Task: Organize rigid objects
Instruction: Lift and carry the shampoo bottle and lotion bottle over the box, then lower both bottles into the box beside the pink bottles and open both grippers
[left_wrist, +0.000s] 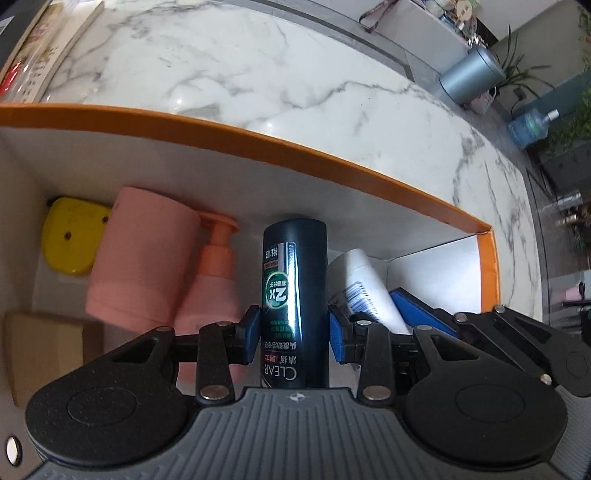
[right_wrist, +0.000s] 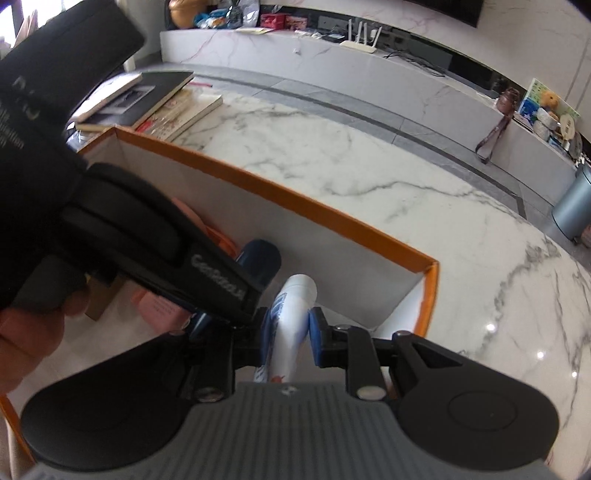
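my left gripper (left_wrist: 294, 334) clamped the dark "clear" bottle (left_wrist: 294, 291); my right gripper (right_wrist: 287, 338) pinched the white bottle (right_wrist: 291, 325). both sat inside the orange-rimmed box (left_wrist: 332, 162), crowded beside a pink roll (left_wrist: 142, 254) and pump bottle (left_wrist: 214, 280). marble tabletop (right_wrist: 369, 177) beyond lay open.

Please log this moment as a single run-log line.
left gripper: shut on dark CLEAR bottle | right gripper: shut on white tube | both inside orange box
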